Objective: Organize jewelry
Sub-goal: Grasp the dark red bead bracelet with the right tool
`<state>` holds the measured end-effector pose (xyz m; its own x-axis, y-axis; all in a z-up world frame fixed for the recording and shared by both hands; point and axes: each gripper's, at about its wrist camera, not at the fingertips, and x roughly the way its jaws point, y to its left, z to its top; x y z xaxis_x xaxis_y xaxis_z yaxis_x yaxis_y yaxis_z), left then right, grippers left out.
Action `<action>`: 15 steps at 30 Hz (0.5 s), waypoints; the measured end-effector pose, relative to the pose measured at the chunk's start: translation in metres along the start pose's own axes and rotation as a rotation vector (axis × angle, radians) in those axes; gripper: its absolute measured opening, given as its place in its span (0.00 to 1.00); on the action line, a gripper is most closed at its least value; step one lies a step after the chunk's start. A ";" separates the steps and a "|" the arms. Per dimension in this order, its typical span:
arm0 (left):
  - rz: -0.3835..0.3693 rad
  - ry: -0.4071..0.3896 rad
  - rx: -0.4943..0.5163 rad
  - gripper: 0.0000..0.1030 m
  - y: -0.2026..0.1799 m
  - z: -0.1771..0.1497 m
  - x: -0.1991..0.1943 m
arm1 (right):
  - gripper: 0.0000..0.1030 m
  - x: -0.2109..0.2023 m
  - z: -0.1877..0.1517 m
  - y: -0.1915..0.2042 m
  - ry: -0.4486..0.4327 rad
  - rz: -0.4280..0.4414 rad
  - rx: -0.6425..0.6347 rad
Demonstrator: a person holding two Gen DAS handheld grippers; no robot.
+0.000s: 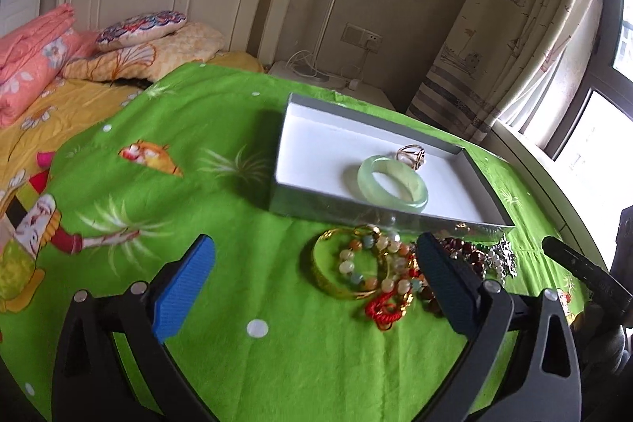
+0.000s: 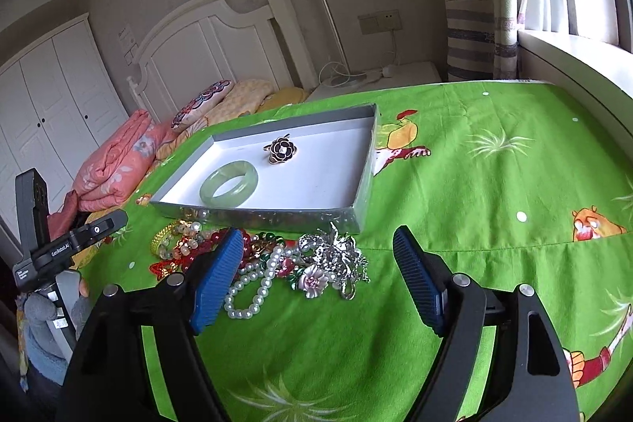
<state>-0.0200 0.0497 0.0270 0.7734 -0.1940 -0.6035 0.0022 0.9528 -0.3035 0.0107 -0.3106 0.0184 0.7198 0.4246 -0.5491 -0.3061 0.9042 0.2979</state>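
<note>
Two pieces are already in the box point(image 2: 356, 200): a jade bangle point(image 2: 229, 183) near its front wall and a flower ring point(image 2: 281, 149) behind it. The rest of the jewelry lies as a heap point(image 2: 261, 256) on the green cloth point(image 2: 474, 184), pressed against the box's near wall and running along it, left to right.

The left hand-held gripper point(image 1: 312, 287) is seen with fingers wide apart and nothing between the pads. The heap's left end, a gold bangle point(image 1: 336, 271) with a bead bracelet point(image 1: 372, 263) and red cord, sits ahead and toward its right finger point(image 1: 447, 283).

The right hand-held gripper point(image 2: 316, 275) is likewise spread and empty. A pearl string point(image 2: 253, 287) and silver brooches point(image 2: 336, 256) lie just ahead between its fingers, closer to its left finger point(image 2: 217, 279).

The right hand-held gripper is judged better lined up for the pearl and silver end, the left for the gold bangle end. In either case the box lies directly beyond the heap, so a short forward carry over the near wall would be called for.
</note>
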 end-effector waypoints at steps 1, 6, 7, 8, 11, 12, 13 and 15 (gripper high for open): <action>-0.013 -0.004 -0.026 0.97 0.006 0.000 -0.002 | 0.74 0.002 -0.001 0.003 0.013 0.001 -0.005; -0.026 0.021 -0.103 0.97 0.022 0.000 0.003 | 0.74 0.012 -0.005 0.028 0.053 -0.030 -0.083; -0.027 0.024 -0.108 0.97 0.022 0.000 0.003 | 0.74 0.016 -0.006 0.035 0.066 -0.040 -0.112; -0.028 0.023 -0.109 0.97 0.022 0.000 0.003 | 0.74 0.020 -0.006 0.044 0.081 -0.051 -0.144; -0.026 0.020 -0.100 0.97 0.019 0.001 0.003 | 0.70 0.037 -0.008 0.067 0.127 -0.073 -0.249; -0.022 0.017 -0.095 0.97 0.018 0.001 0.003 | 0.65 0.043 -0.007 0.074 0.136 -0.080 -0.281; -0.020 0.016 -0.090 0.97 0.017 0.001 0.002 | 0.59 0.049 -0.006 0.079 0.142 -0.081 -0.308; -0.018 0.015 -0.081 0.97 0.014 0.001 0.003 | 0.49 0.059 -0.004 0.087 0.155 -0.078 -0.344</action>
<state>-0.0170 0.0627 0.0218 0.7639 -0.2151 -0.6084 -0.0357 0.9273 -0.3727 0.0247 -0.2068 0.0088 0.6542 0.3323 -0.6794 -0.4648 0.8853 -0.0145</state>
